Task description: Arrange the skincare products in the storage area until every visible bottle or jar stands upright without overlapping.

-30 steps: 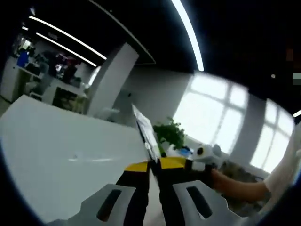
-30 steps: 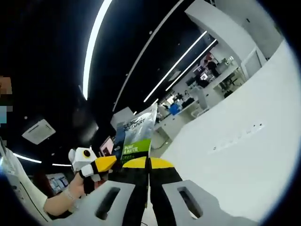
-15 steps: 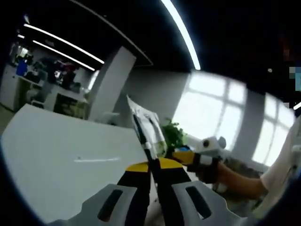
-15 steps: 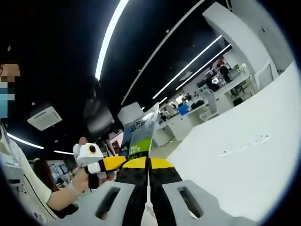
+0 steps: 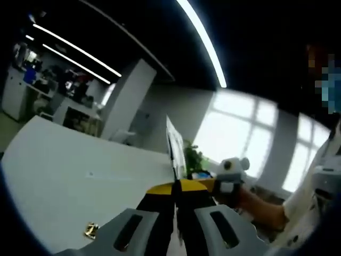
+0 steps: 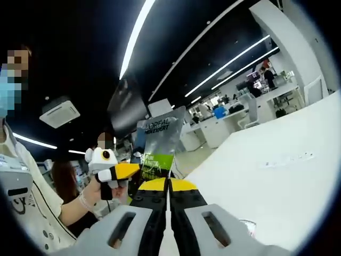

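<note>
A grey and green sachet with printed lettering stands up from my right gripper, whose jaws are shut on its bottom edge. My left gripper, held in a person's hand, comes in from the left with its yellow tips against the sachet's lower left corner. In the left gripper view the same sachet appears edge-on as a thin strip rising from my left gripper, which is shut on it. My right gripper reaches in beside it from the right. Both hold the sachet in the air above a white table.
The white table spreads below, with a small gold thing near its close edge and a small clear thing by my right jaws. A potted plant stands behind. A person is at the left, with desks far off.
Both views have shifted with the hands. The sachet now shows its face more fully in the right gripper view, and the small gold thing has come into the left gripper view.
</note>
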A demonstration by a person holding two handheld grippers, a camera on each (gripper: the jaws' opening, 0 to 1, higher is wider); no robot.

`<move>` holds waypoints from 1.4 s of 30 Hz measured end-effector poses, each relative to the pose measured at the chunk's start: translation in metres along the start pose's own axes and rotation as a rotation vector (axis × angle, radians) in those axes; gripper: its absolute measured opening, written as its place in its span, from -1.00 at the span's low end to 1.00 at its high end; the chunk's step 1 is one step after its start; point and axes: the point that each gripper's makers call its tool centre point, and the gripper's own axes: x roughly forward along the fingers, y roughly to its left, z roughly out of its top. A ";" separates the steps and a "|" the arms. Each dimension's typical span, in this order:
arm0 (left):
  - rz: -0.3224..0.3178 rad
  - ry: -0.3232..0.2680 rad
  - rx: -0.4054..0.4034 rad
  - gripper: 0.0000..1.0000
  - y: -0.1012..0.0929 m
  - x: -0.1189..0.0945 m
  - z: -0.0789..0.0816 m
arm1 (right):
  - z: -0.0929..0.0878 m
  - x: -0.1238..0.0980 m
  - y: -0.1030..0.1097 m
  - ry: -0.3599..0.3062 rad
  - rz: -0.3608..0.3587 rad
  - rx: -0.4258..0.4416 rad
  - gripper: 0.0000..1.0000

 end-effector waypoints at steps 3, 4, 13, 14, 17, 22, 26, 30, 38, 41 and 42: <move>0.015 0.006 -0.039 -1.00 0.004 -0.012 -0.007 | -0.010 0.003 0.003 0.037 0.001 -0.019 -0.96; 0.024 0.009 -0.042 -1.00 0.005 -0.015 -0.009 | -0.014 0.003 0.003 0.048 -0.008 -0.022 -0.96; 0.108 0.063 -0.101 -1.00 0.026 -0.044 -0.039 | -0.048 -0.003 0.009 0.152 -0.026 -0.066 -0.95; 0.121 0.071 -0.122 -1.00 0.030 -0.048 -0.045 | -0.053 -0.004 0.010 0.164 -0.030 -0.066 -0.95; 0.137 0.102 -0.165 -1.00 0.037 -0.053 -0.061 | -0.064 -0.006 0.013 0.192 -0.024 -0.064 -0.94; 0.182 0.162 -0.248 -1.00 0.056 -0.062 -0.094 | -0.095 -0.012 0.012 0.272 -0.035 -0.059 -0.93; 0.197 0.201 -0.303 -1.00 0.061 -0.066 -0.115 | -0.117 -0.015 0.013 0.325 -0.043 -0.067 -0.92; 0.233 0.285 -0.337 -1.00 0.069 -0.073 -0.148 | -0.132 -0.017 0.007 0.353 -0.059 -0.056 -0.94; 0.250 0.349 -0.447 -1.00 0.079 -0.083 -0.187 | -0.163 -0.017 0.010 0.444 -0.048 -0.060 -0.93; 0.264 0.369 -0.479 -1.00 0.085 -0.087 -0.197 | -0.172 -0.015 0.013 0.472 -0.044 -0.074 -0.92; 0.263 0.380 -0.485 -1.00 0.084 -0.088 -0.202 | -0.175 -0.015 0.013 0.479 -0.044 -0.078 -0.92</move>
